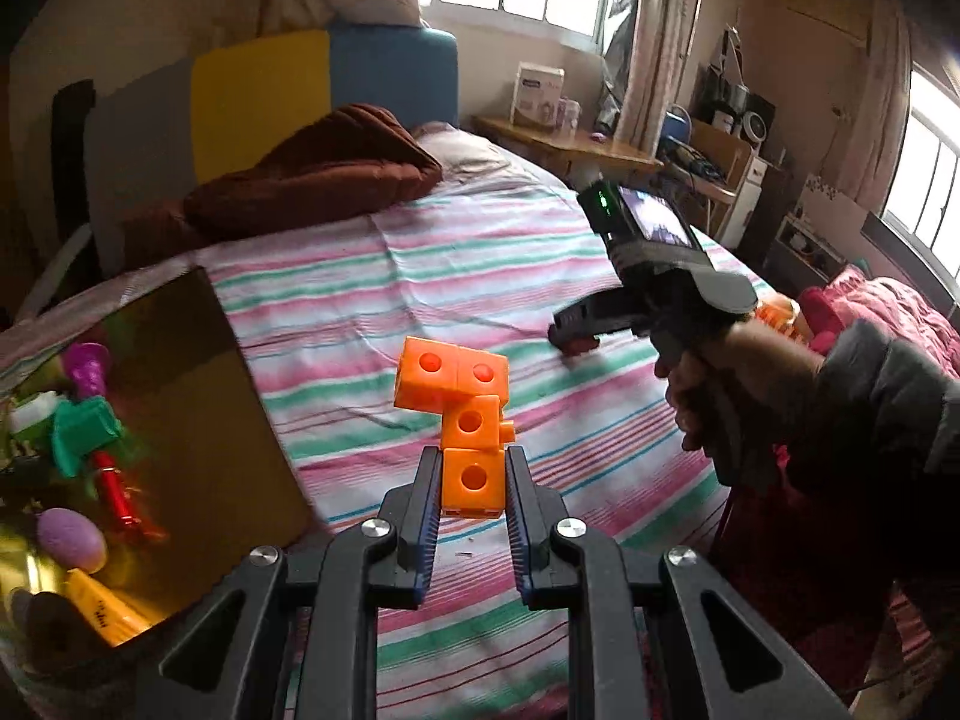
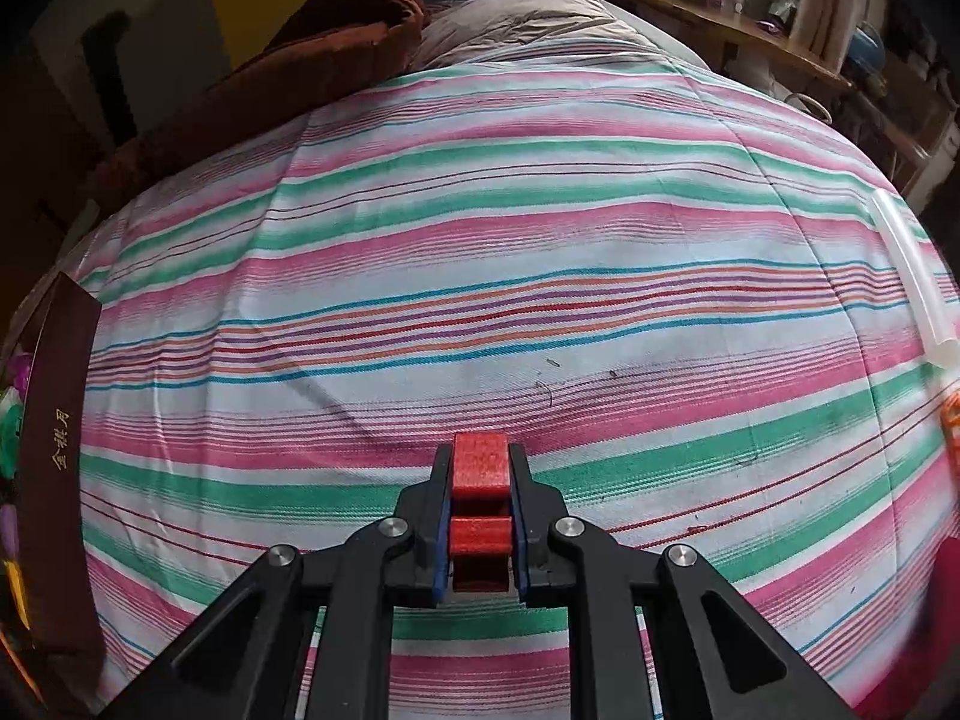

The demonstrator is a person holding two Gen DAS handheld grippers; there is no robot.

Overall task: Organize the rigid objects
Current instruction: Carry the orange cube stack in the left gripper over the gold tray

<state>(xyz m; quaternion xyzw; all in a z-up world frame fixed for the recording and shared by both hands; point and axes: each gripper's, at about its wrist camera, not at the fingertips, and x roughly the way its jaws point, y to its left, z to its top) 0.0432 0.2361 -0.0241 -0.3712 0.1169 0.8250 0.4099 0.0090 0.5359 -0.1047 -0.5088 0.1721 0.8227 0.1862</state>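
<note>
My left gripper [image 1: 472, 468] is shut on the lowest cube of an orange chain of linked cubes [image 1: 459, 396] and holds it above the striped bedspread [image 1: 420, 264]. An open box with a gold lining [image 1: 198, 420] sits to its left and holds several toys. My right gripper [image 2: 480, 462] is shut on a red plastic block [image 2: 480, 468], low over the bedspread [image 2: 510, 210]. In the left wrist view the right gripper [image 1: 573, 339] appears at the right, held by a hand, its tips on a dark red piece.
A brown quilt [image 1: 312, 174] lies at the head of the bed. A wooden desk [image 1: 570, 144] stands behind. A pink blanket [image 1: 888, 312] lies at the right. The box's dark wall [image 2: 54, 450] shows at the left. A clear tube [image 2: 912, 276] and an orange item [image 2: 951, 420] lie at the right edge.
</note>
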